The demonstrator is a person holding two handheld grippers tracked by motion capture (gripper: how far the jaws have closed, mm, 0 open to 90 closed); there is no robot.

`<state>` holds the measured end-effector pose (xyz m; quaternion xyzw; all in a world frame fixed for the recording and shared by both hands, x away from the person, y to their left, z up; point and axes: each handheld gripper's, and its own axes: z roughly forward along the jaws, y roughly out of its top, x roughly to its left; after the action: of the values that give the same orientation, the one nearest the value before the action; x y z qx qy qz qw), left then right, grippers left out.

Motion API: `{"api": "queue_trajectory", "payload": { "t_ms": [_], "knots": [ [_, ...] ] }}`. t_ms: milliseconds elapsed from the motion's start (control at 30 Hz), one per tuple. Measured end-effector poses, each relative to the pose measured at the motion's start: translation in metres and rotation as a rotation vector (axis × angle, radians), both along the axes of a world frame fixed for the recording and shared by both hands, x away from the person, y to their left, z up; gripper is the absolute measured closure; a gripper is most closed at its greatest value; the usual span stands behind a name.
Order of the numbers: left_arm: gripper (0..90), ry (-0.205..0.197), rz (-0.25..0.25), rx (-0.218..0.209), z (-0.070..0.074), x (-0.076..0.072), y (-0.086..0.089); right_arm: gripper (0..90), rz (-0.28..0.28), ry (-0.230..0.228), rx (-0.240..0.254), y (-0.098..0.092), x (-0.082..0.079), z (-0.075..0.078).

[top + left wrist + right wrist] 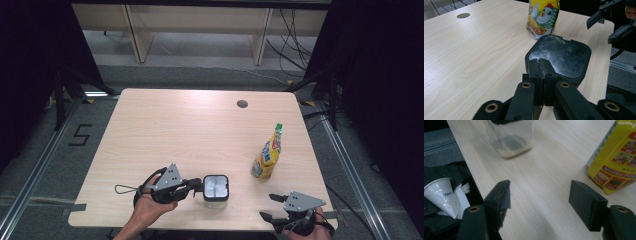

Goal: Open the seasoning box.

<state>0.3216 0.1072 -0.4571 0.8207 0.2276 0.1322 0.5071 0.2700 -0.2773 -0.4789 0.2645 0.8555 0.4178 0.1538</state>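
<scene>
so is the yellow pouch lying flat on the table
No, the yellow pouch stands upright on the table, green cap on top, to the right of the clear jar.

Table (165, 130): light wood-grain top, rounded corners, with a round cable hole (242, 104) near the far edge, right of centre. Clear square jar (216, 188) with a black-rimmed lid stands near the near edge, at about the middle. Yellow pouch (267, 156) with a green cap stands upright to its right, slightly farther back, well apart from the jar. Rest of the top is bare wood.
</scene>
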Motion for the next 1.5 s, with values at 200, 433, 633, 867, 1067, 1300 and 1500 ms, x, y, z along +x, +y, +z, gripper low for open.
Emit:
{"api": "queue_trajectory", "payload": {
  "t_ms": [200, 433, 633, 867, 1067, 1300, 1500],
  "knots": [
    [88.0, 0.013, 0.014, -0.020, -0.001, -0.001, -0.001, 51.6, 0.016, -0.027, 0.046, 0.000, 0.004, 0.005],
    [88.1, 0.013, 0.007, -0.019, -0.001, 0.000, 0.000, 59.9, 0.021, -0.051, 0.060, 0.005, 0.008, 0.011],
    [88.5, 0.019, 0.009, -0.023, -0.001, 0.000, 0.001, 64.9, 0.025, -0.071, 0.073, 0.009, 0.013, 0.014],
    [88.7, 0.020, 0.009, -0.025, -0.001, 0.000, 0.001, 73.1, 0.086, -0.095, 0.081, 0.028, 0.019, 0.017],
    [88.8, 0.019, 0.009, -0.021, -0.002, 0.000, 0.001, 77.5, 0.115, -0.109, 0.082, 0.042, 0.024, 0.019],
    [88.9, 0.026, 0.013, -0.024, -0.002, -0.001, 0.002, 82.2, 0.153, -0.125, 0.084, 0.059, 0.029, 0.023],
    [88.9, 0.017, 0.004, -0.019, -0.002, 0.000, 0.002, 85.6, 0.165, -0.122, 0.062, 0.070, 0.032, 0.025]
  ]
}}
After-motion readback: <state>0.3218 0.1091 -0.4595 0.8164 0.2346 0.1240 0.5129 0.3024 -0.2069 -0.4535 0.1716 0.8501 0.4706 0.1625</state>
